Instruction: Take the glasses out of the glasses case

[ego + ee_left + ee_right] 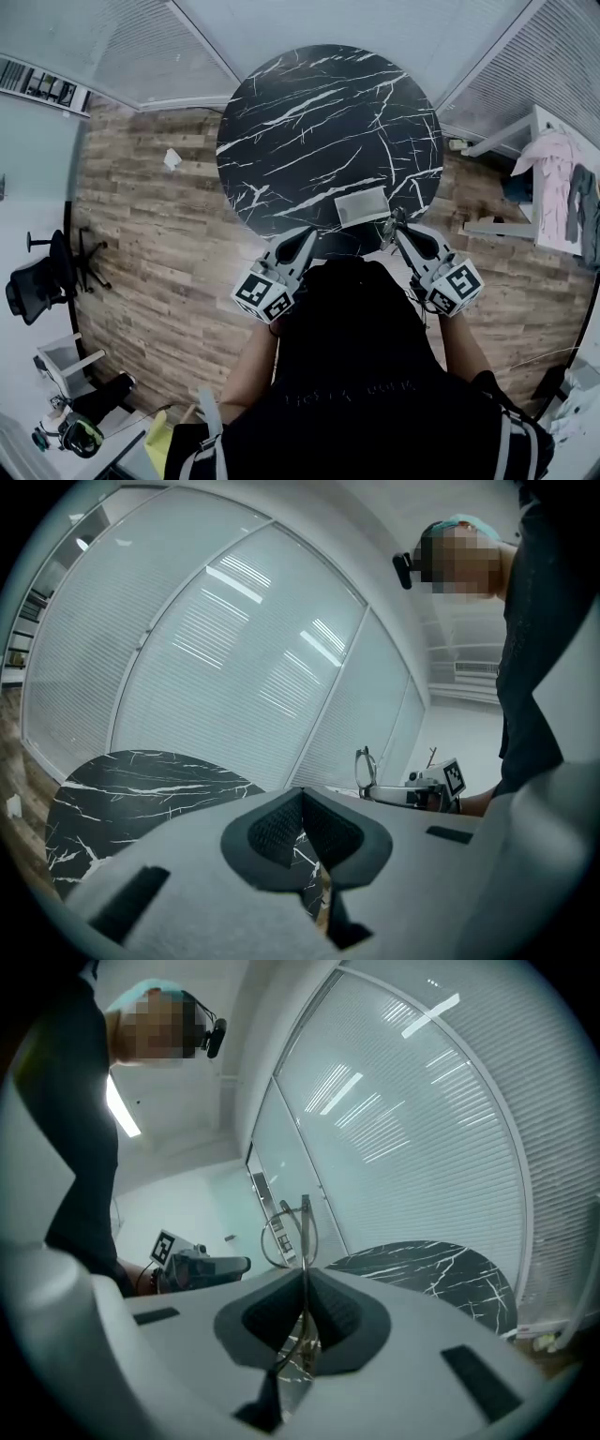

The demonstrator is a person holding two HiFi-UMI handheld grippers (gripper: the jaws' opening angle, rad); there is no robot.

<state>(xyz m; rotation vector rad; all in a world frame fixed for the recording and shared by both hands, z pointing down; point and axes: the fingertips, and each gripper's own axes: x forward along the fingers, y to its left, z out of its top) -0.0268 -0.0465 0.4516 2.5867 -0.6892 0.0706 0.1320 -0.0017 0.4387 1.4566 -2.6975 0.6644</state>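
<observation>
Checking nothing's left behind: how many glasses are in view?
1: the glasses, clamped in the right hand-held gripper near the case on the table. More may hide inside the case.

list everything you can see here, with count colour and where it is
table: one, black marble, round, centre
glasses case: one, pale grey, near edge of the table
glasses: one pair, thin metal frame, held above the table's near edge
office chair: one, black, floor at left
paper scrap: one, white, floor left of the table
left gripper: one, grey, fingers together, empty
right gripper: one, grey, fingers shut on the glasses
</observation>
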